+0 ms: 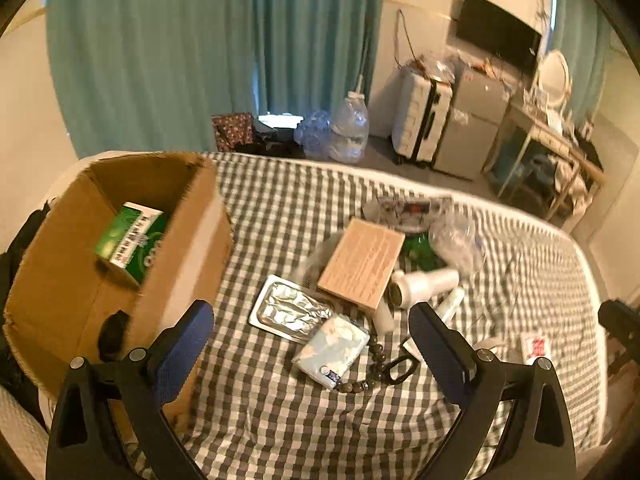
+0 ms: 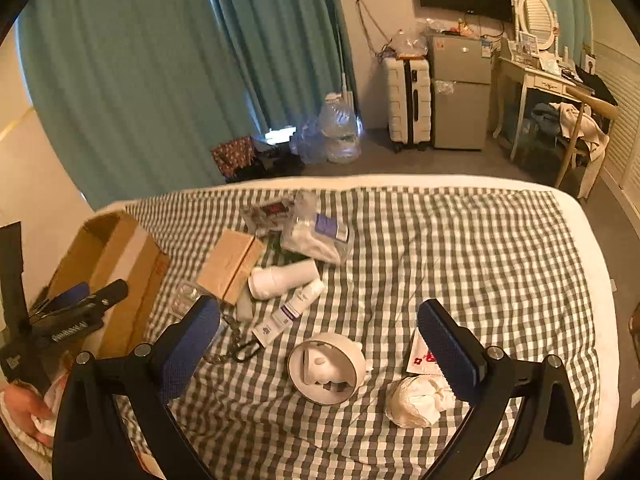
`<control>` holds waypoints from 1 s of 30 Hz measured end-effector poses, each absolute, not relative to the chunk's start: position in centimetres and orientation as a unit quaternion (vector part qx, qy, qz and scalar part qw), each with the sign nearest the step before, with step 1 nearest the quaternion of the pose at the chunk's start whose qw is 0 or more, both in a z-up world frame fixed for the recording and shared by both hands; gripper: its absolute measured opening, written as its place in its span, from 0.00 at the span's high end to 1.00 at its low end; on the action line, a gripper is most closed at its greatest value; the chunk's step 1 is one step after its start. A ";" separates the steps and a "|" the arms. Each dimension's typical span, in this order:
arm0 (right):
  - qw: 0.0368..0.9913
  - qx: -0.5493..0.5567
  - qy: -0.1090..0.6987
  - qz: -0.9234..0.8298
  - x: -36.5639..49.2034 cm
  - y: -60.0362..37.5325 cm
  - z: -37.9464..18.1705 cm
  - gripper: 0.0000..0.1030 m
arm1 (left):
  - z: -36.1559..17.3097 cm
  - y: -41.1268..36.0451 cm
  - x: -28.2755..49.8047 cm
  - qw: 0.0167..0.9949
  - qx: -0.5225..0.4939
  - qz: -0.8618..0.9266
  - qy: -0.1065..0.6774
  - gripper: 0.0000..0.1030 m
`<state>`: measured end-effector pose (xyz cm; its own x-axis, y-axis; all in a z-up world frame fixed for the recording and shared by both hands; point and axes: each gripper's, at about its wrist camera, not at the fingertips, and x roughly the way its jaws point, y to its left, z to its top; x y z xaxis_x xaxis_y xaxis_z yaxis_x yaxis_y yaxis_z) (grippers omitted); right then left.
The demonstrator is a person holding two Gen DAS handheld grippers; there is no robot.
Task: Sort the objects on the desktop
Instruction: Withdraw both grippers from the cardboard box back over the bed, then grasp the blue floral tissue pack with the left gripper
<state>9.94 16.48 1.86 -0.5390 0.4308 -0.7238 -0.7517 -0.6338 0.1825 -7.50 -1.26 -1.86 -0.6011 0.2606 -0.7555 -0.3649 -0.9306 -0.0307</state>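
Note:
A cardboard box stands at the left on the checked cloth and holds a green packet. My left gripper is open and empty, above a pale blue pouch, a foil blister pack and a bead string. A tan flat box and white bottle lie beyond. My right gripper is open and empty, above a round white device. A crumpled white cloth, a red-printed sachet and a white tube lie close by.
The cloth covers a bed whose far edge drops to the floor. Clear plastic bags lie at the back of the pile. The left gripper shows at the left of the right wrist view. A suitcase and small fridge stand by the wall.

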 end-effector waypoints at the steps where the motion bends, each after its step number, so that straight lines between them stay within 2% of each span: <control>1: 0.348 -0.332 0.247 0.841 9.9 16.2 1.4 0.03 | -2.5 -0.8 -7.7 0.175 -0.417 0.889 0.075 0.03; 10: 0.366 -0.428 0.271 0.780 7.8 16.8 -5.2 0.03 | -9.8 2.9 -8.7 0.164 -0.455 0.856 0.185 0.03; 18: 0.353 -0.452 0.295 0.764 7.4 17.8 -7.7 0.03 | -12.5 4.8 -9.5 0.177 -0.479 0.834 0.212 0.02; 30: 0.338 -0.517 0.280 0.735 4.5 17.6 -11.6 0.03 | -16.7 4.8 -10.1 0.173 -0.534 0.797 0.224 0.02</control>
<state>4.48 17.58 -11.59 -0.2376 0.2071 -0.9490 -0.7864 -0.6145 0.0628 -10.14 4.81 -16.66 -0.3697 0.0376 -0.9284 -0.5151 -0.8399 0.1710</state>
